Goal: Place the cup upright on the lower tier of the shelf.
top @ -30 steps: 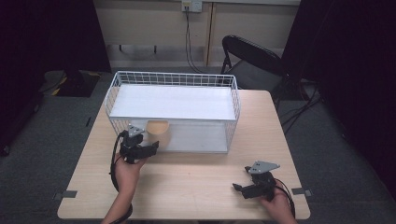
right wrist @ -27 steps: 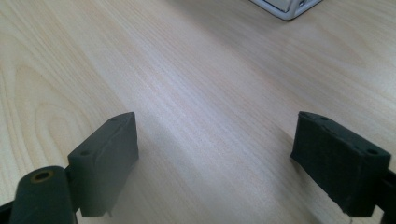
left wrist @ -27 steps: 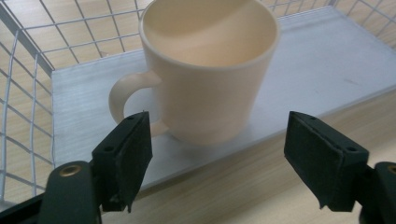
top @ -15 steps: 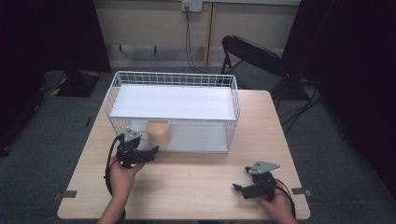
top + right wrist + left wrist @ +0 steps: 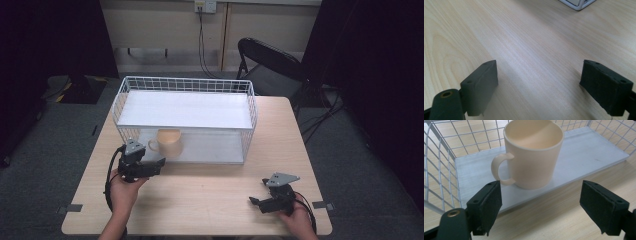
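A cream mug [image 5: 168, 141] [image 5: 534, 155] stands upright on the lower white shelf of a white wire rack [image 5: 185, 85], near its front left, handle to the left. My left gripper [image 5: 159, 163] [image 5: 540, 207] sits just in front of the rack over the table, jaws wide apart and empty, a short way back from the mug. My right gripper [image 5: 254, 201] [image 5: 540, 86] rests low over the wooden table [image 5: 210, 200] near the front right, open with nothing between its jaws.
The rack's upper white shelf [image 5: 185, 110] covers most of its inside. A corner of the rack's base [image 5: 576, 3] lies ahead of the right gripper. A black folding chair [image 5: 270, 60] stands behind the table's far right corner.
My left gripper has pulled back from the rack toward the table's front left, leaving the mug on the lower shelf. The right gripper has stayed put.
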Action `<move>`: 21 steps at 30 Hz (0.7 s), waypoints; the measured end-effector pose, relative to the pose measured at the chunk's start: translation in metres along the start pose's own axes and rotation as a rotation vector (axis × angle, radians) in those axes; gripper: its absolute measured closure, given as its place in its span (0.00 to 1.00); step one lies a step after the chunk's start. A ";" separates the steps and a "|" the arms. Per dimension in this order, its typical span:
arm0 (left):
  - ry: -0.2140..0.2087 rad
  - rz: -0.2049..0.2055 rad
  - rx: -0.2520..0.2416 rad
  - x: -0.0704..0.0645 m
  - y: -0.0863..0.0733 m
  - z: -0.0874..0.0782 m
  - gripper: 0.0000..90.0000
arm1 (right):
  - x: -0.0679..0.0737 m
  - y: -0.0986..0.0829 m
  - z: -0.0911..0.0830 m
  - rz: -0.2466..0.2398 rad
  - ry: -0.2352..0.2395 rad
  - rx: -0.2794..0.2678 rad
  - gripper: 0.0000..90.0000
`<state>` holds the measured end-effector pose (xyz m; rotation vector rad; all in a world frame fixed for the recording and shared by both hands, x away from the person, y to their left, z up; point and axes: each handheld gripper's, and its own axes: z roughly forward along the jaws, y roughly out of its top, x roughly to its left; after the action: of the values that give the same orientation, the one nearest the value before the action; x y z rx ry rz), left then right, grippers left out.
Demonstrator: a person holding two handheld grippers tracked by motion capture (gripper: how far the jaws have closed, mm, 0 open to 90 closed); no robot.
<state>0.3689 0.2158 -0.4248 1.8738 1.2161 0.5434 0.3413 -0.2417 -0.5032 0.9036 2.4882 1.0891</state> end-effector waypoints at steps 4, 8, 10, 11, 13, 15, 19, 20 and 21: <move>0.002 0.011 0.017 0.004 -0.004 -0.002 0.19 | 0.000 0.000 0.000 0.000 0.000 0.000 0.15; -0.004 0.005 0.021 0.006 -0.008 -0.004 0.19 | 0.000 0.000 0.000 0.000 0.000 0.000 0.15; -0.007 0.008 0.025 0.009 -0.010 -0.006 0.19 | 0.000 0.000 0.000 0.000 0.000 0.000 0.15; -0.013 0.005 0.017 0.011 -0.012 -0.008 0.19 | 0.000 0.000 0.000 0.000 0.000 0.000 0.15; -0.013 0.005 0.018 0.014 -0.014 -0.011 0.19 | 0.000 0.000 0.000 0.000 0.000 0.000 0.15; -0.013 -0.001 0.018 0.016 -0.015 -0.013 0.19 | 0.000 0.000 0.000 -0.001 0.000 -0.001 0.15; 0.001 -0.006 0.023 0.021 -0.020 -0.018 0.19 | 0.000 0.000 0.000 -0.001 0.000 0.000 0.15; 0.001 -0.005 0.024 0.023 -0.021 -0.020 0.19 | 0.000 0.000 0.000 0.000 0.000 0.000 0.15; 0.004 -0.007 0.023 0.023 -0.022 -0.021 0.19 | 0.000 0.000 0.000 0.000 0.000 0.000 0.15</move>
<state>0.3523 0.2494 -0.4331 1.8878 1.2359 0.5320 0.3413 -0.2417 -0.5032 0.9035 2.4880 1.0889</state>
